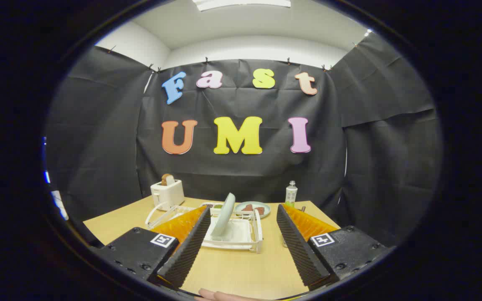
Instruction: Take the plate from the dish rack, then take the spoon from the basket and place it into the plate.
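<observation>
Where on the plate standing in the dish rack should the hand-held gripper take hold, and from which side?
Probably the plate's upper rim, coming from above. It stands on edge in the dish rack, tilted, so the thin top edge is free while the bottom sits in the rack. The hand-held gripper is open, short of the rack.

Recording booth, mock kitchen: black cloth walls (98, 138) pinned up; wooden tabletop (241, 267) bearing toaster (167, 193), dish rack (241, 232), bottle (291, 193).

No readable text: the bottle (291, 193) by the table's (241, 267) far edge bears a label (too small to read).
</observation>
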`<state>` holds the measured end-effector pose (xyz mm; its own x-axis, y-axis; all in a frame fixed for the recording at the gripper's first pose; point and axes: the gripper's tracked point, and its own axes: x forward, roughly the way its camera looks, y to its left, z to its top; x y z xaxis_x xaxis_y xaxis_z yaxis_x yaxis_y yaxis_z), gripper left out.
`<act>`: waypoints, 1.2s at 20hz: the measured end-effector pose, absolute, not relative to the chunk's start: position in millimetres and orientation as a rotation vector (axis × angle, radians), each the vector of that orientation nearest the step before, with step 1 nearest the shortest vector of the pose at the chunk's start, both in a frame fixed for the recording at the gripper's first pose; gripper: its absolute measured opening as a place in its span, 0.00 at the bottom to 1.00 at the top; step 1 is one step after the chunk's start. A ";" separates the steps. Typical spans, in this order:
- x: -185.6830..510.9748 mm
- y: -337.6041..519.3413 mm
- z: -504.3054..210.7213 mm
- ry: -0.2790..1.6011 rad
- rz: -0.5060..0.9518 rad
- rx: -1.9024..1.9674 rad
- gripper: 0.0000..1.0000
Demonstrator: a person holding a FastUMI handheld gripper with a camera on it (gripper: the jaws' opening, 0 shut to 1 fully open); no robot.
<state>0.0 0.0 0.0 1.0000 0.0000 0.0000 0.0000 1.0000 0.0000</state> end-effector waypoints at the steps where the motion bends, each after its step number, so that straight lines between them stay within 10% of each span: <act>1: -0.9 0.2 0.5 -0.002 0.003 -0.005 1.00; 24: 70.7 -5.5 8.0 0.099 -0.048 0.003 1.00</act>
